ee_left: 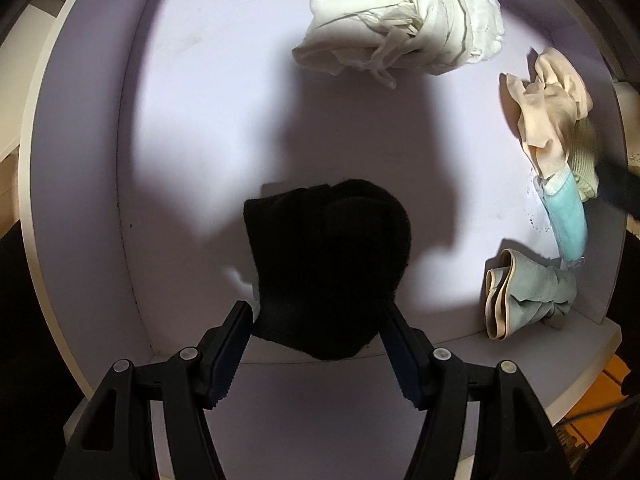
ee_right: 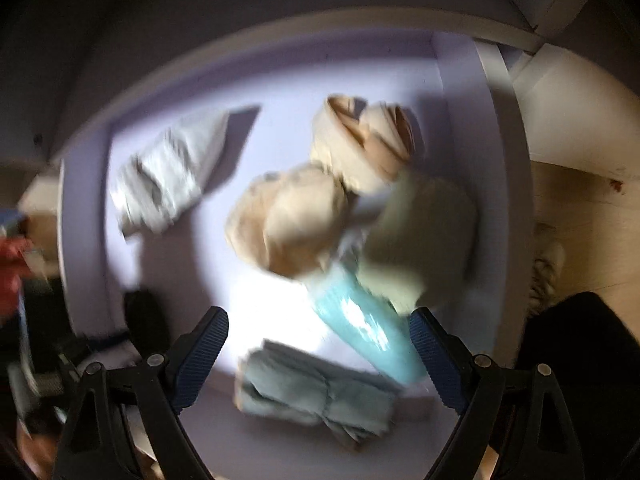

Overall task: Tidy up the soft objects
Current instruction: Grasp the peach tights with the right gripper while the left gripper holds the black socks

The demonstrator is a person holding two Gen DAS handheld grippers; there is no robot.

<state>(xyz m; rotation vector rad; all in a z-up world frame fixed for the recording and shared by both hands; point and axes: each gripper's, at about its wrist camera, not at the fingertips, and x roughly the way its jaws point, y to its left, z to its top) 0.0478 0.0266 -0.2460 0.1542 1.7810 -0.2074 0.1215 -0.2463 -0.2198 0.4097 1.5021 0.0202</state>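
In the left wrist view my left gripper point(ee_left: 316, 312) is shut on a black knitted cloth point(ee_left: 328, 256), which hangs above the floor of a pale lilac drawer point(ee_left: 192, 120) and casts a shadow on it. The right wrist view is blurred. My right gripper point(ee_right: 318, 316) stands open above a pile at the drawer's side, pressing on nothing. Below it lie a teal packet point(ee_right: 360, 320), a peach cloth point(ee_right: 292, 220), a pale yellow-green cloth point(ee_right: 424, 240), a beige roll point(ee_right: 368, 144) and a folded grey-blue cloth point(ee_right: 316, 392).
A crumpled white cloth point(ee_left: 404, 20) lies at the drawer's far end. The peach cloth point(ee_left: 544, 108), teal packet point(ee_left: 568, 216) and grey-blue cloth point(ee_left: 528, 292) line its right wall. A pale grey cloth point(ee_right: 168, 180) lies apart. The white rim point(ee_left: 40, 160) bounds the drawer; floor point(ee_right: 580, 216) lies beyond.
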